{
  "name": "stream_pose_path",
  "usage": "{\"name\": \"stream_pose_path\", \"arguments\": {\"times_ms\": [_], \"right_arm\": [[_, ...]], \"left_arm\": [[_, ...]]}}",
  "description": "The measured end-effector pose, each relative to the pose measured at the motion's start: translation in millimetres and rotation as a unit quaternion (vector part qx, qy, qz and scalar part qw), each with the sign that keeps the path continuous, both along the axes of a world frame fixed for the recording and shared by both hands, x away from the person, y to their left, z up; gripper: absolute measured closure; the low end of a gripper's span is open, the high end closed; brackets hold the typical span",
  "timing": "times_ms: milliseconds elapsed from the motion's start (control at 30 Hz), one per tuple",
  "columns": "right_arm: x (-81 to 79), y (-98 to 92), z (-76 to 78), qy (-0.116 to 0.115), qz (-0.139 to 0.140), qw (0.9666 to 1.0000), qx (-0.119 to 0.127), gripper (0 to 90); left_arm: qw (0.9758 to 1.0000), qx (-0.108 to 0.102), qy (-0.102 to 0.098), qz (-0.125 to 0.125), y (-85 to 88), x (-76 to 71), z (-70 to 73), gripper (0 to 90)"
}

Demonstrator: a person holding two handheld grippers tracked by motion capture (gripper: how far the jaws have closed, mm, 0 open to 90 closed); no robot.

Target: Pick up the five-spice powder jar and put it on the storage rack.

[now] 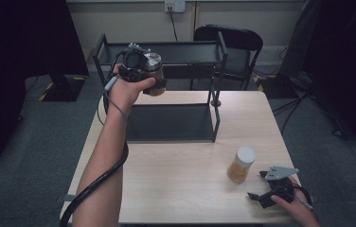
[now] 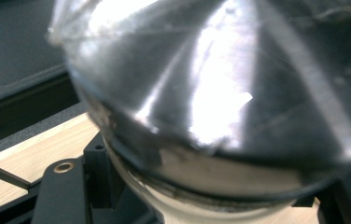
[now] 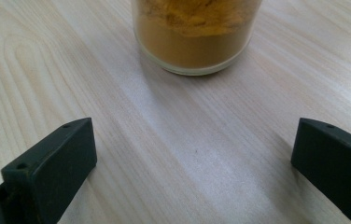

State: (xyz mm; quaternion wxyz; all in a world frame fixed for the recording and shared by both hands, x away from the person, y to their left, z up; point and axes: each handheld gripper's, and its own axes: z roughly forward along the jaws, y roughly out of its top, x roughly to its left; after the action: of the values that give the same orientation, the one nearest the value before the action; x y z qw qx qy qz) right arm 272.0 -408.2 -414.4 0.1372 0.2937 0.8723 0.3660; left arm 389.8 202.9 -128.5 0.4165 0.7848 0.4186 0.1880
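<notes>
1. Left tongs (image 1: 153, 81) clamped on a dark jar (image 1: 153, 71) with a silver lid, held up in the air by the black rack's (image 1: 216, 71) upper shelf.
2. Jar lid pressed right up against the left gripper view, jaws hugging its sides.
3. Right tongs (image 1: 261, 184) spread wide, gripping nothing, resting low on the desk (image 1: 176, 184).
4. Yellow-powder jar (image 1: 241, 164) standing on the desk just ahead of the right tongs, apart from them.

Dim room, dark at both sides; soft shadows on the table (image 1: 176, 161). Glare streaks the blurred silver jar lid (image 2: 220, 93) close to the lens.
</notes>
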Motion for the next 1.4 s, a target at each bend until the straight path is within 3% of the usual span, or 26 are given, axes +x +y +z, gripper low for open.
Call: {"name": "stream_pose_path", "arguments": {"times_ms": [733, 1067, 1400], "right_arm": [[0.0, 0.0, -0.1, 0.0, 0.0, 1.0, 0.0, 0.0], [-0.1, -0.1, -0.3, -0.001, 0.0, 1.0, 0.0, 0.0], [-0.1, -0.1, -0.3, -0.001, 0.0, 1.0, 0.001, 0.0]], "left_arm": [[0.9999, 0.014, 0.001, 0.005, -10.8, 21.2, 48.7, 31.1], [0.9997, 0.023, -0.003, 0.009, -20.8, 36.1, 60.7, 31.1], [0.9995, 0.026, 0.002, 0.018, -23.5, 60.2, 67.7, 31.1]]}}
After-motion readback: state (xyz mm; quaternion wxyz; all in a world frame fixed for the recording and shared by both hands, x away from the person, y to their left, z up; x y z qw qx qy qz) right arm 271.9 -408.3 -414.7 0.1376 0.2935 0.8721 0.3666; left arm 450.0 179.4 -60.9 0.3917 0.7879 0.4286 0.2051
